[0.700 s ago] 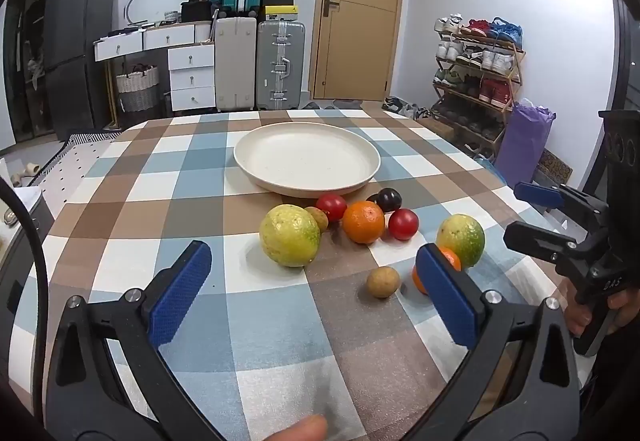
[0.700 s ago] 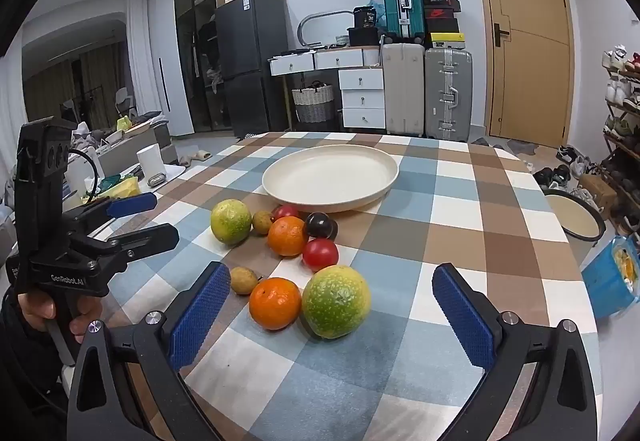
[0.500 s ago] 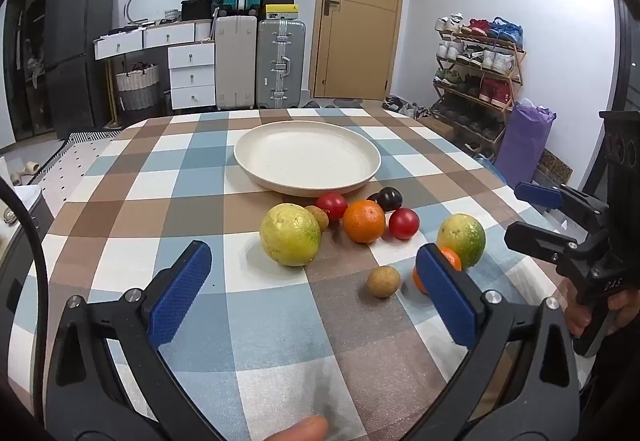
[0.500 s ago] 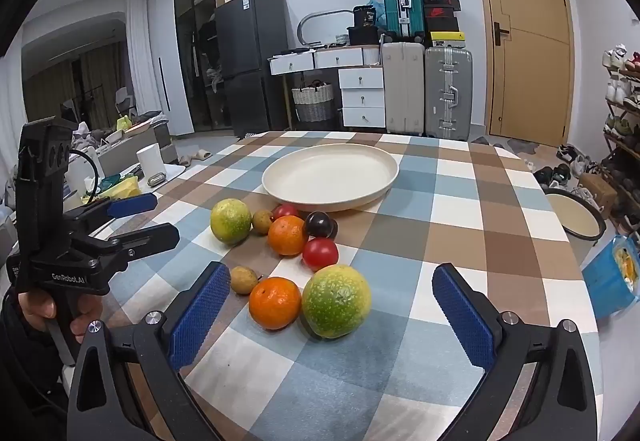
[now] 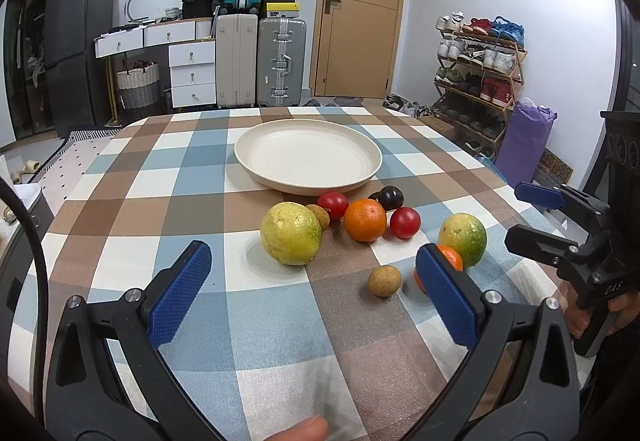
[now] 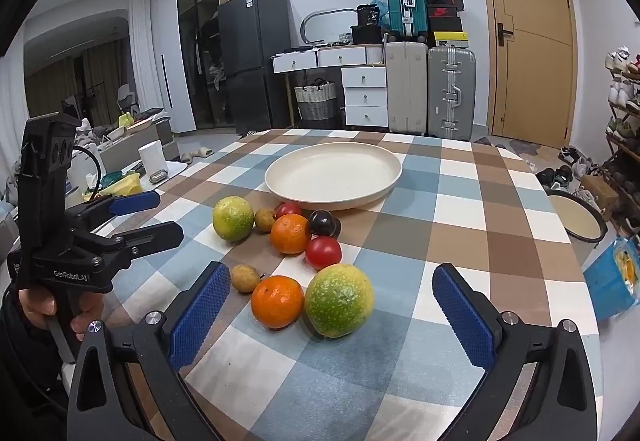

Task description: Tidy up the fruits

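Observation:
A cream plate [image 5: 308, 157] [image 6: 333, 173] stands empty on the checked tablecloth. In front of it lie two yellow-green citrus fruits [image 5: 291, 233] [image 6: 339, 300], two oranges [image 5: 365, 220] [image 6: 277, 301], two red tomatoes [image 5: 405, 222], a dark plum [image 5: 391, 197] and small brown fruits [image 5: 384, 281]. My left gripper [image 5: 316, 295] is open, low over the cloth, short of the fruit. My right gripper [image 6: 334, 317] is open, with an orange and a green citrus just ahead between its fingers. Each gripper shows in the other's view [image 5: 560, 225] [image 6: 132, 217].
Suitcases [image 5: 258, 61], white drawers and a black fridge [image 6: 252, 61] stand behind the table, a shoe rack [image 5: 476, 69] to the right. A blue bin [image 6: 612, 281] and a basin [image 6: 576, 217] sit on the floor past the table's right edge.

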A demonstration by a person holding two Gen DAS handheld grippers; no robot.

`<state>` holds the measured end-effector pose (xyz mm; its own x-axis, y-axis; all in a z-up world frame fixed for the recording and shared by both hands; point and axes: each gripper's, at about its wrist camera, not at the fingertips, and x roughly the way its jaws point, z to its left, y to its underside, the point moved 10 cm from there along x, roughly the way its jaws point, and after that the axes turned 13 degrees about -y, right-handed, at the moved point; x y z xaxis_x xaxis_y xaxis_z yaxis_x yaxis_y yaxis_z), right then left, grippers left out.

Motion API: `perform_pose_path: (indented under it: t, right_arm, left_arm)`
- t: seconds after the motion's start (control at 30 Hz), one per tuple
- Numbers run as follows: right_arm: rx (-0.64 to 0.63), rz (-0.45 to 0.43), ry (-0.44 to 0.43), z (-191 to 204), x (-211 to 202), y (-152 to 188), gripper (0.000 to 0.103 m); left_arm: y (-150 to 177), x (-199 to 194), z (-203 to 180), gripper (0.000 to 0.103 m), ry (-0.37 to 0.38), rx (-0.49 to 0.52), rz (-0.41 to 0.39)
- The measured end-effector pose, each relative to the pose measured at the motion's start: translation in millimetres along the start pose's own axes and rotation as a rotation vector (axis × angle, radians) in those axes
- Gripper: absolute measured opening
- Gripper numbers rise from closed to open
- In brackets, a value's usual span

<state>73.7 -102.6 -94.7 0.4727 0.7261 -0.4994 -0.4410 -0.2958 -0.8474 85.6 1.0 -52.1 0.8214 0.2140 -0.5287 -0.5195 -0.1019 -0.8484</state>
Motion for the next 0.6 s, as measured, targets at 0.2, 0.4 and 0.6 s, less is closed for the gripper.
perform_pose_path:
  t: [0.2,0.4,0.6]
  right_arm:
    - [-0.001,0.002,-0.003,-3.0,-1.2,0.2,0.103]
    - [-0.003,0.003,-0.005,-1.6,0.2,0.0,0.103]
    - [-0.002,0.003,-0.005,-1.4,0.4,-0.1,0.103]
  left_arm:
    - [3.2,3.7,-1.3,0.102,0.0,0.0,0.001]
    - [3.1,3.7,-1.2,0.102,0.0,0.0,0.001]
    - [3.0,3.8,-1.2,0.102,0.0,0.0,0.001]
